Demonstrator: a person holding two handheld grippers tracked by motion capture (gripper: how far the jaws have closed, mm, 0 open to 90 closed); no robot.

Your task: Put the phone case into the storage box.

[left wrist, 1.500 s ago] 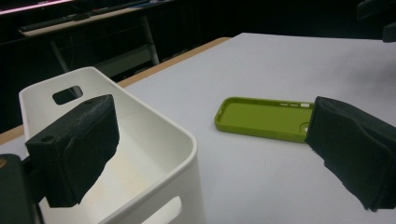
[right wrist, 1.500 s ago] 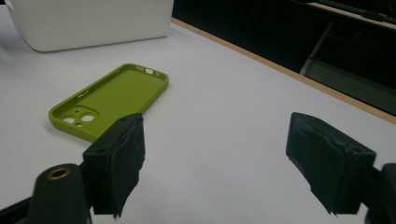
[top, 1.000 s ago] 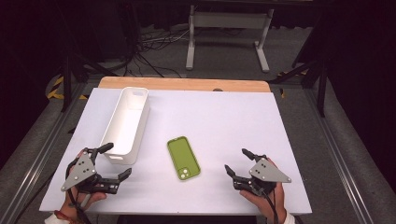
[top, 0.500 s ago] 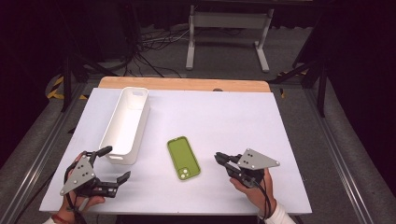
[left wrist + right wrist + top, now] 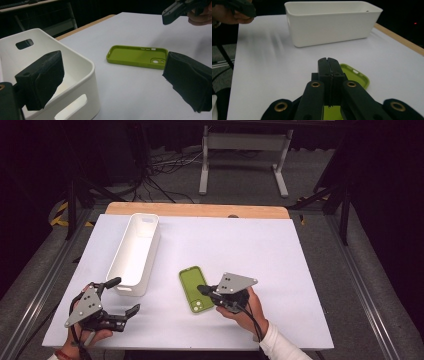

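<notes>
A green phone case [image 5: 192, 287] lies open side up on the white table, just right of the white bin [image 5: 134, 251]. My right gripper [image 5: 202, 289] reaches in from the right, its tips over the case's right edge. Its jaws have just been closing and now press flat together with nothing between them, as the right gripper view shows, with the right gripper [image 5: 328, 62] above the case [image 5: 355, 75]. My left gripper [image 5: 123, 295] rests open near the front left, beside the bin's near end. In the left gripper view its pads [image 5: 42, 80] stand wide apart, with the case [image 5: 136, 56] beyond them.
The bin [image 5: 332, 22] is empty as far as I see and stands lengthwise at the left of the table [image 5: 280, 250]. A wooden strip [image 5: 197, 210] runs along the far edge. Stands and cables lie on the floor beyond.
The right gripper has moved left across the table to the case's edge, and its jaws have gone from wide apart to shut. The left gripper has stayed in place.
</notes>
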